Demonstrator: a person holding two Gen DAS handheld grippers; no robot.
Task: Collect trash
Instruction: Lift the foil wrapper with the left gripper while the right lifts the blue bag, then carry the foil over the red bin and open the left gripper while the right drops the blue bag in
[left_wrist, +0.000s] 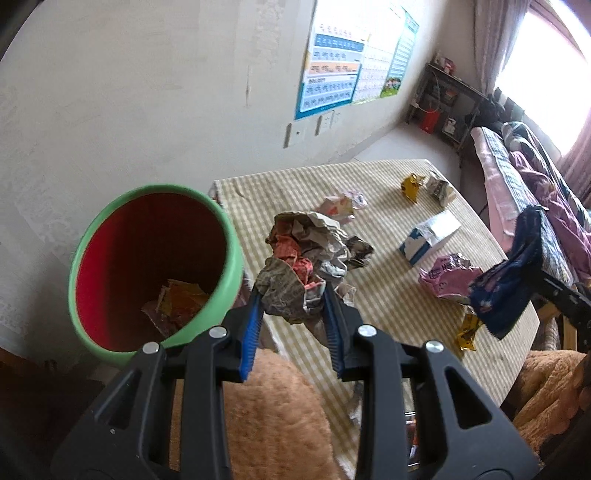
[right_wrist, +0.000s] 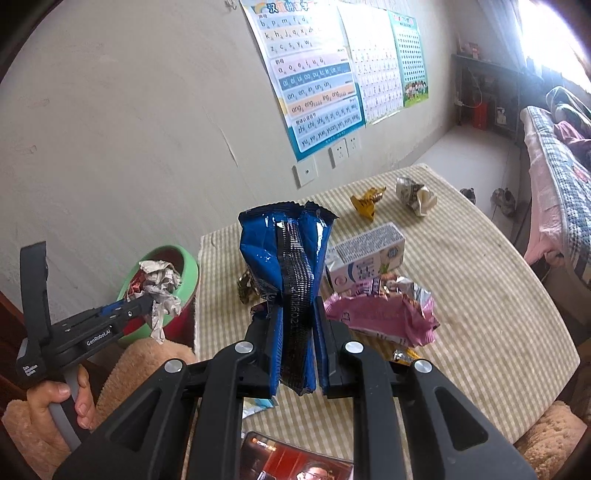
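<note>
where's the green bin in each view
Left wrist view: the green bin fills the left middle, just left of the left gripper, which is shut on crumpled paper.
Right wrist view: the bin sits small at lower left, partly hidden behind that paper.
Shared landmark: the milk carton on the striped table.

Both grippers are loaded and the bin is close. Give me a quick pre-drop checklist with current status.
1. Left gripper shut on paper wad: ok.
2. Right gripper shut on blue wrapper: ok.
3. Bin mouth unblocked, room inside: ok.
4. Wad over the bin mouth: not ok in the left view, it hangs beside the rim.
5. Blue wrapper over the bin: not ok, it is above the table.
6. Table cleared: not ok, pink wrapper and carton remain.
</note>
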